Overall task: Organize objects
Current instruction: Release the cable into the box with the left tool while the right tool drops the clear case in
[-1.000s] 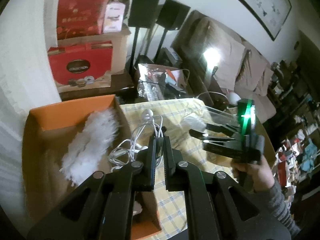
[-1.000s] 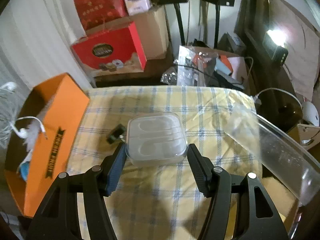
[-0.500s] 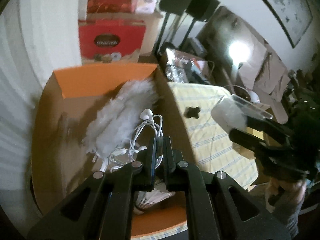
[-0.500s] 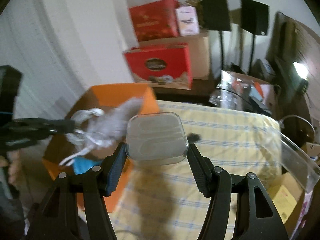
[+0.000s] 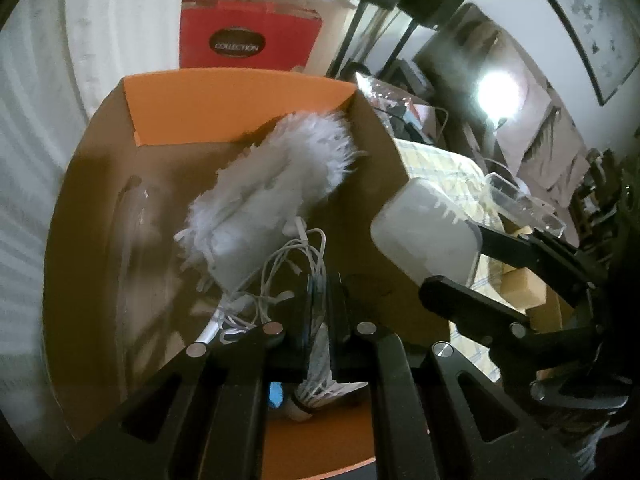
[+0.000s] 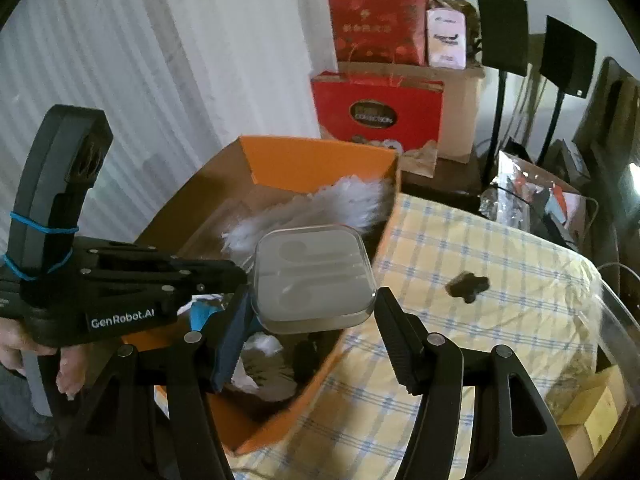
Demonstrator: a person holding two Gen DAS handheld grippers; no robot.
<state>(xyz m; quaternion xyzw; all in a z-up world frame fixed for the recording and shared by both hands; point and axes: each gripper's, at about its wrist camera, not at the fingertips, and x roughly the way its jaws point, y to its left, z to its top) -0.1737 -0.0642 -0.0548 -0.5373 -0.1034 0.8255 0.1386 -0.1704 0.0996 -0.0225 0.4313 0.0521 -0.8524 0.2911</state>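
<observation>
An orange box (image 5: 240, 108) stands at the left end of the yellow checked tablecloth (image 6: 480, 248). Inside it lies a white fluffy duster (image 5: 276, 184). My left gripper (image 5: 320, 292) is shut on a tangled white earphone cable (image 5: 292, 256), which hangs low inside the box beside the duster. My right gripper (image 6: 312, 304) is shut on a clear plastic earphone case (image 6: 314, 280), held over the box's right wall. The left wrist view shows that case (image 5: 424, 232) just right of the box wall. The left gripper (image 6: 224, 276) reaches in from the left, a hand on its grip.
A small black object (image 6: 468, 284) lies on the cloth. A clear plastic container (image 6: 616, 320) sits at the table's right edge. Red gift boxes (image 6: 376, 116) and cardboard stand behind the orange box, with two black speakers on stands (image 6: 504, 32) and clutter further right.
The left gripper has sunk into the orange box with the cable. The right gripper has carried the clear case left, from mid-table to the box's edge.
</observation>
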